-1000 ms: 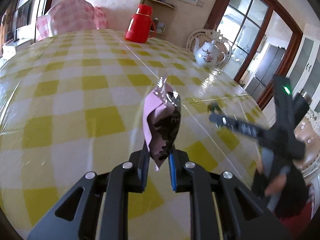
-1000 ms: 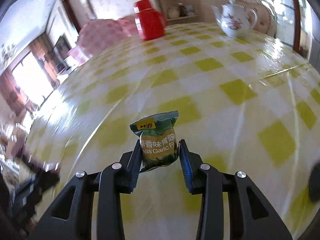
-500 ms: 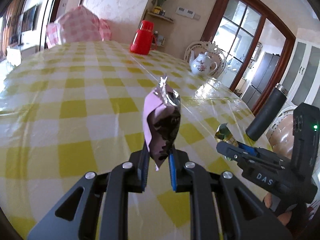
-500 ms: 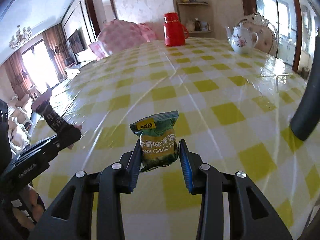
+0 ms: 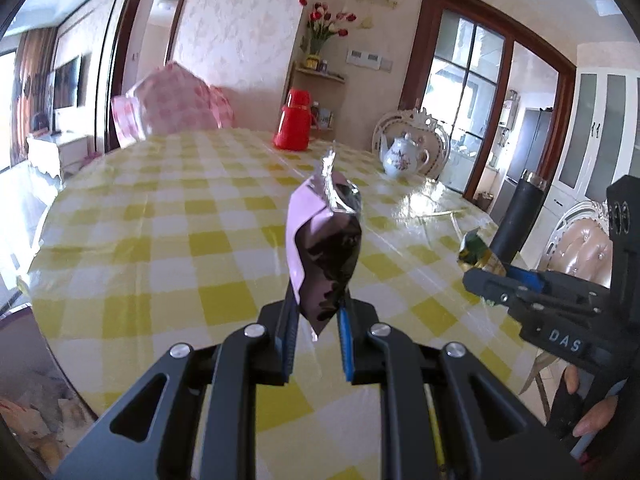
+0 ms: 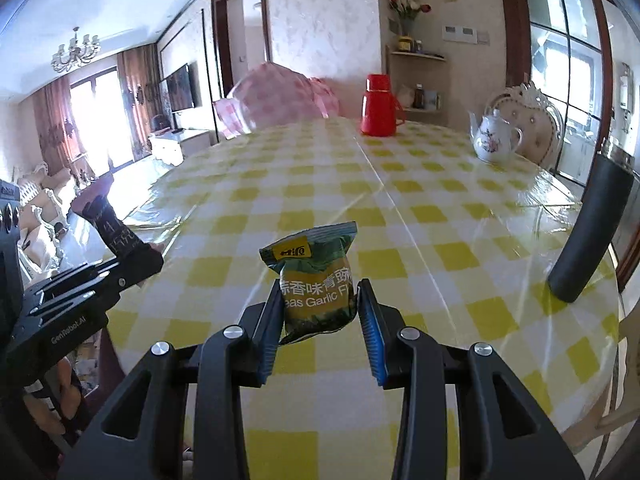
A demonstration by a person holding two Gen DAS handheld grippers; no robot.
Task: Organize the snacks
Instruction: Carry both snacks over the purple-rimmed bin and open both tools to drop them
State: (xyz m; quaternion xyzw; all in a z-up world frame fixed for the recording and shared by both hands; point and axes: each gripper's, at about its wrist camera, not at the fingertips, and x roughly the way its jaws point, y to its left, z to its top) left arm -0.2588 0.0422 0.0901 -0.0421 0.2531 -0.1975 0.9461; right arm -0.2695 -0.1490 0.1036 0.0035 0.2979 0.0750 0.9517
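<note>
In the left wrist view my left gripper [image 5: 318,344] is shut on a small pink and dark snack packet [image 5: 325,248], held upright above the near part of the yellow checked table [image 5: 192,216]. My right gripper [image 6: 320,328] is shut on a green garlic pea packet [image 6: 316,280], also held clear of the cloth. The right gripper [image 5: 486,280] shows at the right of the left wrist view with the green packet [image 5: 476,252] in it. At the left edge of the right wrist view the left gripper [image 6: 136,258] carries the dark packet [image 6: 110,224].
A red thermos jug [image 6: 378,106] stands at the table's far side and a white floral teapot [image 6: 494,140] at the far right. A tall black flask [image 6: 592,224] stands near the right edge. A pink checked food cover [image 6: 280,94] sits at the back.
Both grippers have drawn back toward the near edge and risen with their packets; more of the room shows. The black flask has come into both views.
</note>
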